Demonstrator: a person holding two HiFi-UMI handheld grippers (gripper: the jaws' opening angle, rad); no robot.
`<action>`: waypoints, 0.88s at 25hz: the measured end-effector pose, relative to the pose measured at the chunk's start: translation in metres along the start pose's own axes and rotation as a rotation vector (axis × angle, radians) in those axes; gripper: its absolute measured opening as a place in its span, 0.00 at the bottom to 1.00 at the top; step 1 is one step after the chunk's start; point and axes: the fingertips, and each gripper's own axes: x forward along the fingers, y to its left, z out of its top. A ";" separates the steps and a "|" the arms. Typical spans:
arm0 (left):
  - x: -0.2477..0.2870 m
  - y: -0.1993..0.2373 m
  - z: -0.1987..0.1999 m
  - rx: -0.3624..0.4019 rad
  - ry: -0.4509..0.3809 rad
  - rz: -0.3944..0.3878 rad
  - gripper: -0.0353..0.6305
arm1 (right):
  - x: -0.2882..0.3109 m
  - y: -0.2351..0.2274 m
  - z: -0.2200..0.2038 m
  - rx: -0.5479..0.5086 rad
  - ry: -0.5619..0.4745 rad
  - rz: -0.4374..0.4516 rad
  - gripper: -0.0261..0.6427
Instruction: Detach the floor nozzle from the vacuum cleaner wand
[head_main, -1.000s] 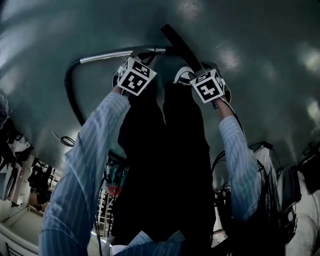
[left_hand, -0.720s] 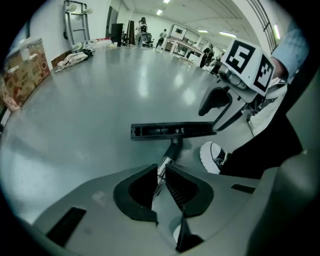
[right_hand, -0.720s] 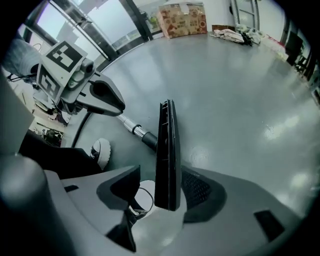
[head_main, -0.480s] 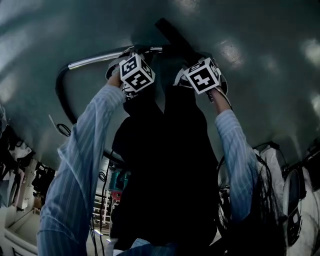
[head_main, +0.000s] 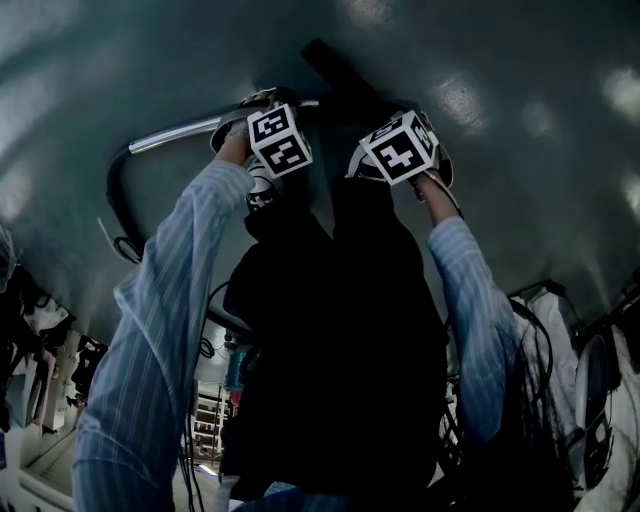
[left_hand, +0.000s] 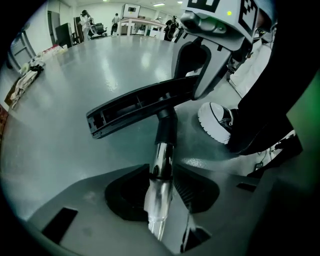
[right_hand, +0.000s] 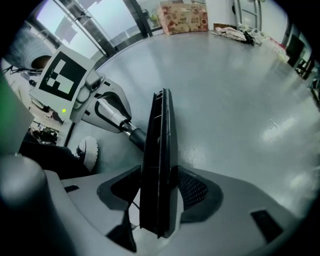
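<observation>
The black floor nozzle (head_main: 335, 70) lies on the grey floor, joined by its black neck to the chrome wand (head_main: 185, 128). In the left gripper view the wand (left_hand: 161, 170) runs up between the jaws of my left gripper (left_hand: 162, 192). Those jaws have just been opening and stand open, with small gaps beside the tube. The nozzle (left_hand: 135, 107) sits beyond it. In the right gripper view my right gripper (right_hand: 159, 195) is shut on the nozzle (right_hand: 157, 165), which is seen edge-on. Both grippers point steeply down.
A black hose (head_main: 115, 195) loops away from the wand to the left. A white shoe (left_hand: 217, 117) stands close to the nozzle's neck. Cables and equipment (head_main: 225, 370) lie behind the person. Cardboard boxes (right_hand: 182, 17) stand far off.
Both grippers have sunk toward the floor, nearer the wand and the nozzle. The left gripper's marker cube has rolled to show a different face.
</observation>
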 end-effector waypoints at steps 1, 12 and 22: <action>-0.001 0.001 -0.001 0.003 0.000 -0.002 0.24 | 0.000 0.000 0.003 0.024 -0.005 -0.001 0.39; 0.015 0.003 0.000 -0.030 0.070 0.003 0.26 | 0.008 -0.006 0.002 0.031 -0.028 -0.032 0.37; 0.014 0.008 -0.004 -0.092 0.045 0.013 0.28 | -0.015 -0.058 -0.036 0.135 0.016 -0.135 0.36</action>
